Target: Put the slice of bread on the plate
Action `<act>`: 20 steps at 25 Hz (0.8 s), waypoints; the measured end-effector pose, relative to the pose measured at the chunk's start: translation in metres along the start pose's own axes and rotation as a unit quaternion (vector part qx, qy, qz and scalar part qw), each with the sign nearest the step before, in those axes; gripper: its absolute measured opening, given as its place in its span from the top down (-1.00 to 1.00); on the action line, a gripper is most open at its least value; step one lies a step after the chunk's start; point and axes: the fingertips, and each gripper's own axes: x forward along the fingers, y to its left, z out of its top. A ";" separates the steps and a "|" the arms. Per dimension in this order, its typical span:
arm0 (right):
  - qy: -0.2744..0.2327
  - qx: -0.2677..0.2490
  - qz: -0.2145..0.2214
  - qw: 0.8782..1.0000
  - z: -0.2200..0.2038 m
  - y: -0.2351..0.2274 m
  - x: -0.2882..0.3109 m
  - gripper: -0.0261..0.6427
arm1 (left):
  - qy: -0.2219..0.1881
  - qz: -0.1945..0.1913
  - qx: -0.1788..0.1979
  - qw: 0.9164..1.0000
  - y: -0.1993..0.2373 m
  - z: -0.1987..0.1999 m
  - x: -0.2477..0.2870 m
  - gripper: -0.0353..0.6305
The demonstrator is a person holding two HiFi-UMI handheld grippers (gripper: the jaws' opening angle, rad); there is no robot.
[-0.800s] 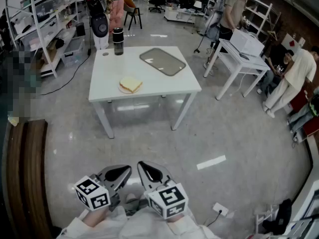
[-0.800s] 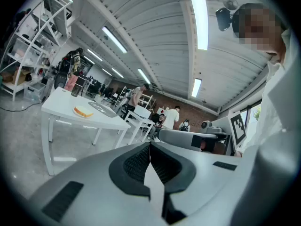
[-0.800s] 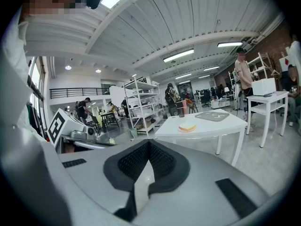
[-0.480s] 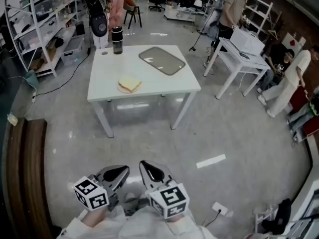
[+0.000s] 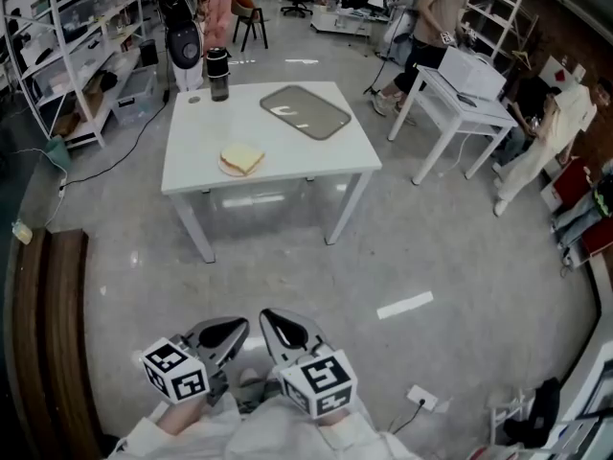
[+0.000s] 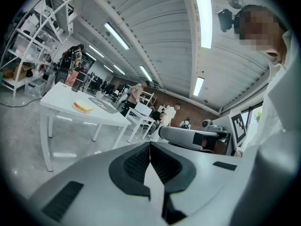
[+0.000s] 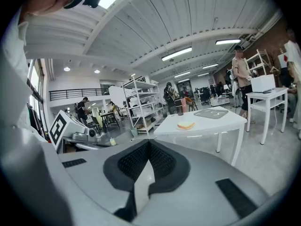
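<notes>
A slice of bread (image 5: 240,158) lies on a small pale plate (image 5: 223,169) near the front edge of a white table (image 5: 278,151), far ahead of me. It also shows as the bread (image 6: 83,107) in the left gripper view and the bread (image 7: 186,125) in the right gripper view. My left gripper (image 5: 231,333) and right gripper (image 5: 280,327) are held side by side close to my body, low over the floor, well short of the table. Both are shut with nothing between the jaws, as the left gripper (image 6: 149,148) and the right gripper (image 7: 149,146) show in their own views.
On the table stand a grey tray (image 5: 306,111) at the back right and a dark bottle (image 5: 218,73) at the back left corner. A wooden bench (image 5: 48,333) runs along my left. Shelving (image 5: 67,46) stands far left, another white table (image 5: 460,94) and people stand to the right.
The table has drifted slightly left and up in the head view as my head moved. The people at the right have shifted. Both grippers stay as they were.
</notes>
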 end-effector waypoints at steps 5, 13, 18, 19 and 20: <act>0.003 0.013 0.014 1.000 -0.003 -0.007 0.000 0.88 | -0.001 0.011 -0.005 1.000 0.002 -0.002 0.006 0.87; -0.007 0.018 0.032 0.999 -0.006 -0.022 -0.006 0.88 | -0.005 0.026 -0.026 0.999 0.001 -0.014 0.022 0.87; -0.001 0.034 0.034 0.999 -0.016 -0.035 -0.005 0.88 | -0.002 0.035 -0.044 0.998 0.008 -0.024 0.031 0.87; 0.002 0.036 0.033 0.999 -0.017 -0.038 -0.003 0.88 | -0.001 0.036 -0.047 0.998 0.011 -0.024 0.033 0.87; 0.005 0.037 0.031 0.999 -0.017 -0.043 0.000 0.88 | -0.001 0.036 -0.048 0.998 0.015 -0.023 0.036 0.87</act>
